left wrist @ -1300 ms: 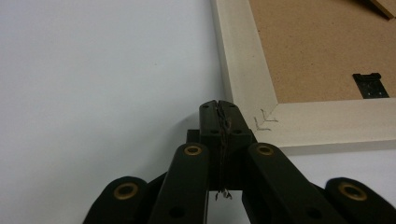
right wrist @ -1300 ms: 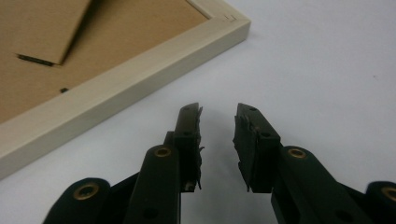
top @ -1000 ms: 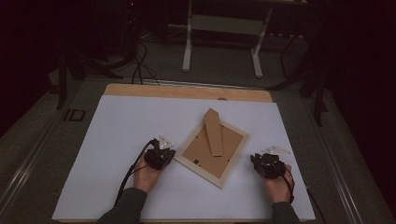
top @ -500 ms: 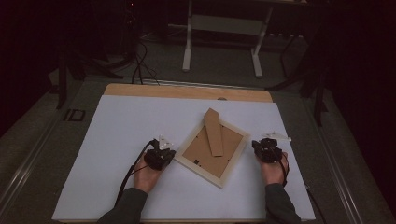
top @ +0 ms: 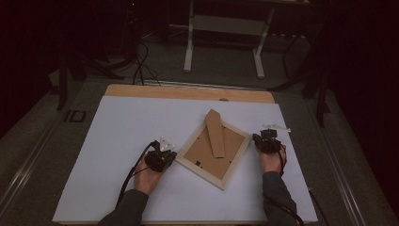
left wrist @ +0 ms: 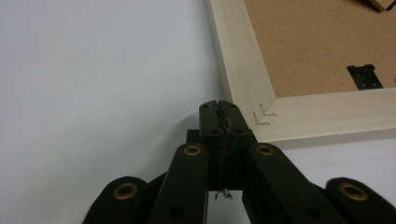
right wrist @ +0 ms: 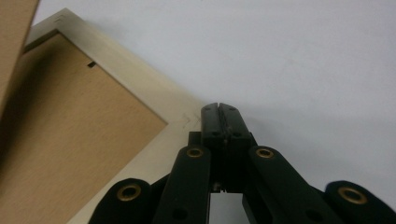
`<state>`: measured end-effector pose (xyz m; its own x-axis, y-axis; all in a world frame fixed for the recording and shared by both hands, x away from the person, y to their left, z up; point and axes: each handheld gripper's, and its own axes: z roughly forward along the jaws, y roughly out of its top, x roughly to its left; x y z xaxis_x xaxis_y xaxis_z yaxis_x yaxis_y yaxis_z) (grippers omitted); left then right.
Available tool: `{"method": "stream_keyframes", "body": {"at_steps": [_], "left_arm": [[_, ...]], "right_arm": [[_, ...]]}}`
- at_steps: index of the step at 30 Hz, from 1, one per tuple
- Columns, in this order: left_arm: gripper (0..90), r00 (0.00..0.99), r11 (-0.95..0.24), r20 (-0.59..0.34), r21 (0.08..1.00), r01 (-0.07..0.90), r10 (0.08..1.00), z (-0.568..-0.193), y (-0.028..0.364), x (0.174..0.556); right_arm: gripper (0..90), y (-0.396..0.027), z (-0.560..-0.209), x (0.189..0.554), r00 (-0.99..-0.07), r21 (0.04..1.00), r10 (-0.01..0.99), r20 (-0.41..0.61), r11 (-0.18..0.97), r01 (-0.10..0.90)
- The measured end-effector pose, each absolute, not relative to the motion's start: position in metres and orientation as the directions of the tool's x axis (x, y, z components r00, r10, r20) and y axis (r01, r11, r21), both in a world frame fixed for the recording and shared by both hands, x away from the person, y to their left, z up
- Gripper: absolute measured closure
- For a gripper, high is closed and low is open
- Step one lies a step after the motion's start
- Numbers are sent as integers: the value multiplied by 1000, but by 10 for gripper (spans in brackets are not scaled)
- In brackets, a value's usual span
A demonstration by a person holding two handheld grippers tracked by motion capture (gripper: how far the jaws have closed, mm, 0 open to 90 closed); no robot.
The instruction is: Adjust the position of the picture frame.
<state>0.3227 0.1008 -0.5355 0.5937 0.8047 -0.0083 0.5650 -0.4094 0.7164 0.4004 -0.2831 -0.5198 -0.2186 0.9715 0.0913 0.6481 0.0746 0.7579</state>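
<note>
A pale wooden picture frame (top: 234, 161) lies face down and turned cornerwise on the white table top (top: 117, 136). Its brown backing board (left wrist: 308, 42) faces up, and its cardboard stand (top: 215, 133) rests along the back. My left gripper (top: 172, 157) is shut with nothing in it, its tips (left wrist: 219, 106) right beside the frame's stapled left corner (left wrist: 262, 116). My right gripper (top: 257, 138) is also shut and empty, its tips (right wrist: 220, 108) at the frame's right corner (right wrist: 187, 119). Whether either gripper touches the wood I cannot tell.
A wooden strip (top: 188, 92) runs along the table's far edge. Beyond it stand the white legs of a stand (top: 190, 47), with cables (top: 140, 70) on the dark floor. White surface lies free to the left of and behind the frame.
My right gripper has moved away from the person, from the table's near edge up to the frame's right corner. The left gripper and the frame have stayed put.
</note>
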Motion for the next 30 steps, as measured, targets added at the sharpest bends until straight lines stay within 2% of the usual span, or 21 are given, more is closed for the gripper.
{"method": "stream_keyframes", "body": {"at_steps": [9, 19, 30], "left_arm": [[895, 599, -407, -17, 719, 564, 800, -536, 102, 323], [896, 600, -404, -21, 721, 564, 800, -536, 102, 323], [897, 604, -395, -42, 721, 570, 796, -537, 103, 321]], "right_arm": [[899, -284, -522, 420, -188, 732, 979, 72, 76, 677], [900, -281, -520, 434, -235, 684, 972, 15, 161, 711], [900, -283, -524, 438, -244, 662, 969, 30, 164, 731]]}}
